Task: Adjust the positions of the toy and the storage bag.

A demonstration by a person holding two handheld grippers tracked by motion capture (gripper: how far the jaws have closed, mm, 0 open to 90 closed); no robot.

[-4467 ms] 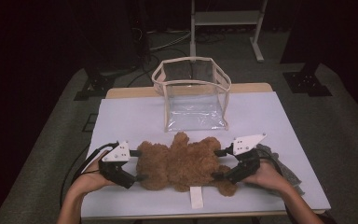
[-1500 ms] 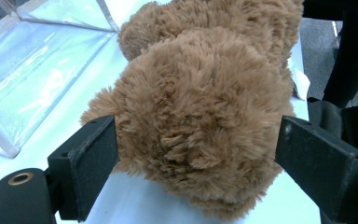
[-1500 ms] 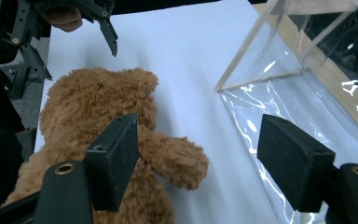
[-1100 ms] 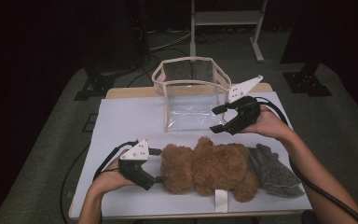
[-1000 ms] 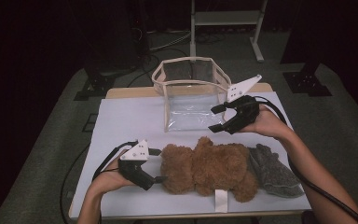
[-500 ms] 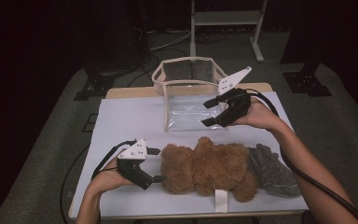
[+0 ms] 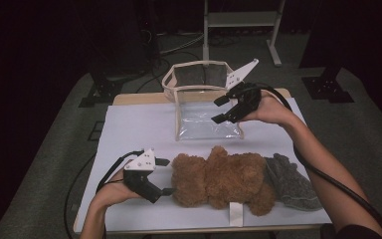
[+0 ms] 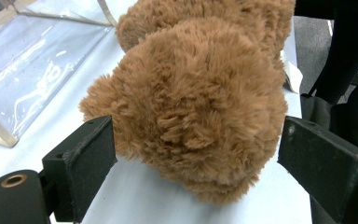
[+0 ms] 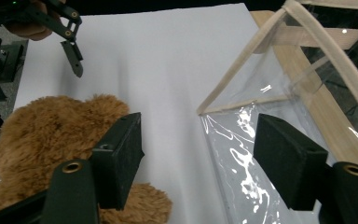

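A brown plush bear (image 7: 219, 179) lies near the front edge of the white table. My left gripper (image 7: 165, 176) is open around the bear's left end; its pads (image 8: 86, 154) flank the fur (image 8: 196, 102) without squeezing it. A clear bag with a beige rim (image 7: 204, 107) stands open at the back of the table. My right gripper (image 7: 218, 110) hovers at the bag's right side, open. Its jaws have just been closing a little with nothing gripped between them. Past that gripper (image 9: 198, 135) I see the bag's corner (image 9: 307, 93) and the bear (image 9: 51, 135).
A grey furry piece (image 7: 291, 181) lies against the bear's right end. A white tag (image 7: 235, 214) sticks out below the bear. The white table sheet (image 7: 129, 129) is bare to the left of the bag. A metal stand (image 7: 238, 20) rises behind the table.
My right gripper has moved left and slightly up along the bag's right side toward its rim. The left gripper and the bear have stayed where they were.
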